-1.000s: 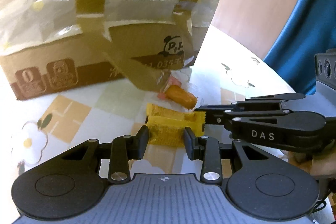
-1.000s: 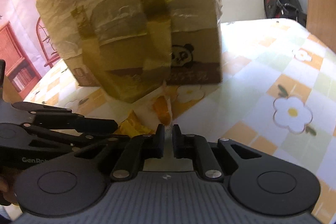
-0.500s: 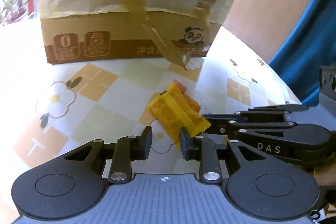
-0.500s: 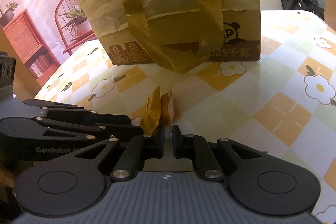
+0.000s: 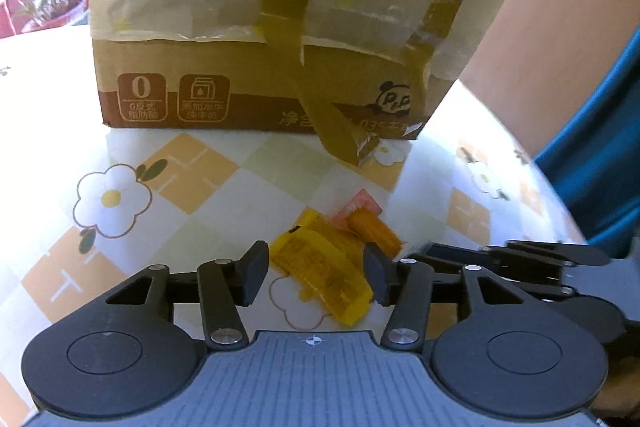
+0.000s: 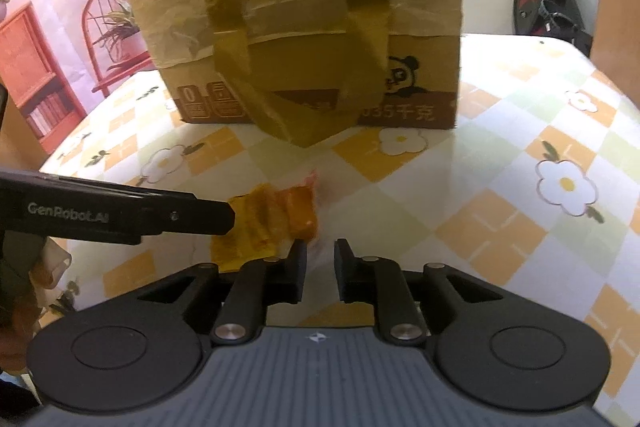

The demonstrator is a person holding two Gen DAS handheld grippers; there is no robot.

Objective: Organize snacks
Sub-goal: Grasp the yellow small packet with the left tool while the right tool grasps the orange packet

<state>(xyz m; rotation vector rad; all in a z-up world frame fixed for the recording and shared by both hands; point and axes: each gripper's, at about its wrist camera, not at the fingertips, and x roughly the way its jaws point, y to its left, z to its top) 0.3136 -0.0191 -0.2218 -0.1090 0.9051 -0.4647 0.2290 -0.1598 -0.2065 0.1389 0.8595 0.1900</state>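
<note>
A flat yellow snack packet (image 5: 320, 271) (image 6: 250, 227) lies on the flowered tablecloth. Beside it lies an orange snack (image 5: 374, 231) (image 6: 300, 209) in a clear wrapper with a pink end. My left gripper (image 5: 316, 277) (image 6: 230, 215) straddles the yellow packet. Its jaws are opening and the pads stand off the packet. My right gripper (image 6: 320, 265) (image 5: 430, 253) is shut, and the clear wrapper edge of the orange snack seems pinched between its fingertips. The two grippers meet at the snacks from opposite sides.
A taped cardboard box (image 5: 256, 99) (image 6: 304, 27) covered with plastic film stands behind the snacks, with loose brown tape strips (image 5: 340, 139) hanging to the table. The table edge (image 5: 560, 211) curves off at the right beside blue cloth. An exercise bike (image 6: 552, 7) stands beyond the table.
The left jaws have spread wide around the yellow packet. Both snacks, held up on edge half a second ago, now lie flat on the cloth. The right gripper stays shut.
</note>
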